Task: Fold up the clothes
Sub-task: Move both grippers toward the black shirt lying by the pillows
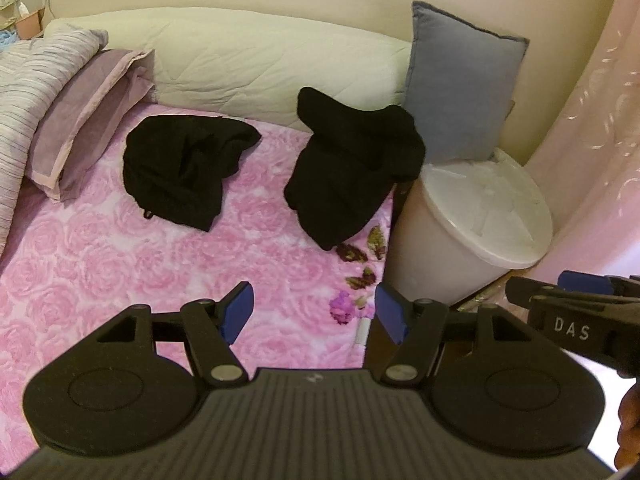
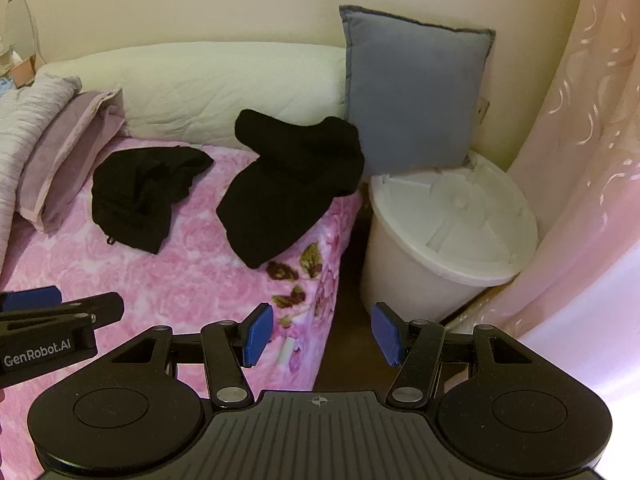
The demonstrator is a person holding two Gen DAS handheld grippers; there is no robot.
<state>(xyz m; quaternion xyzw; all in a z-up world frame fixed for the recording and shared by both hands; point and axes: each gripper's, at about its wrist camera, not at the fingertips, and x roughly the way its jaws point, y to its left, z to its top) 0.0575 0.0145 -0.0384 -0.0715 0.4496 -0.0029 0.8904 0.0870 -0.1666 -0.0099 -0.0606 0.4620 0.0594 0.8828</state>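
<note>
We find two black garments on the pink bedspread (image 1: pixel 120 264): one crumpled far left (image 1: pixel 184 168), one heaped far right (image 1: pixel 352 168). Both look soft, limp and light; take an edge or corner. Left gripper (image 1: pixel 314 312) and right gripper (image 2: pixel 322 334) stand spread, empty.

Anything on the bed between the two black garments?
No, only bare pink rose blanket separates the left black garment from the right black garment; both wrist views show it.
</note>
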